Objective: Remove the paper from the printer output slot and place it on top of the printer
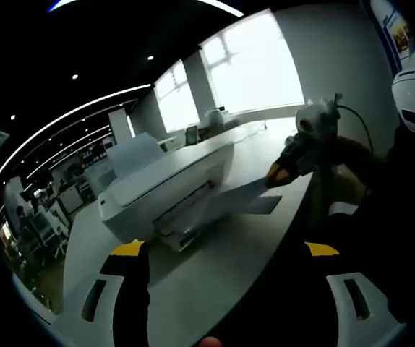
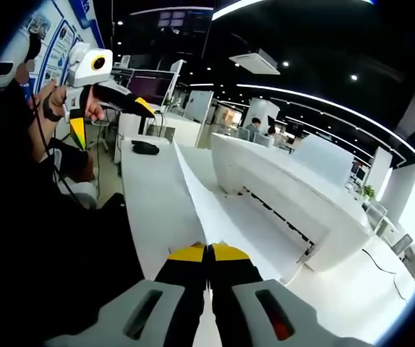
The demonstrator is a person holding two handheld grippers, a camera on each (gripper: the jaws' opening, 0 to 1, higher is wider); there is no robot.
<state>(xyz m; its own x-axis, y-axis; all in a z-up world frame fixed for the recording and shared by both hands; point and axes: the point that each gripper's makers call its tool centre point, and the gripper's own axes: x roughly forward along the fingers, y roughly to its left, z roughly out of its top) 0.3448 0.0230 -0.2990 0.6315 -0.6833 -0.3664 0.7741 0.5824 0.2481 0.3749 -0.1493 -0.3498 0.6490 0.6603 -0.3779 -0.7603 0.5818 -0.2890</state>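
Currently the right gripper point(image 2: 208, 251) pinches the paper point(image 2: 197, 199), a flat white sheet beside the white printer point(image 2: 287, 195); the left gripper point(image 1: 225, 249) stands spread, empty.

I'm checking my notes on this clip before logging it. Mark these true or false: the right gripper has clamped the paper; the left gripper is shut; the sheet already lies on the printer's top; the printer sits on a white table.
1. The right gripper is shut on the white paper sheet. True.
2. The left gripper is shut. False: its jaws stand wide apart, holding nothing.
3. The sheet lies on top of the white desktop printer. False: it is held out in front of the printer.
4. The printer sits on a white table. True.
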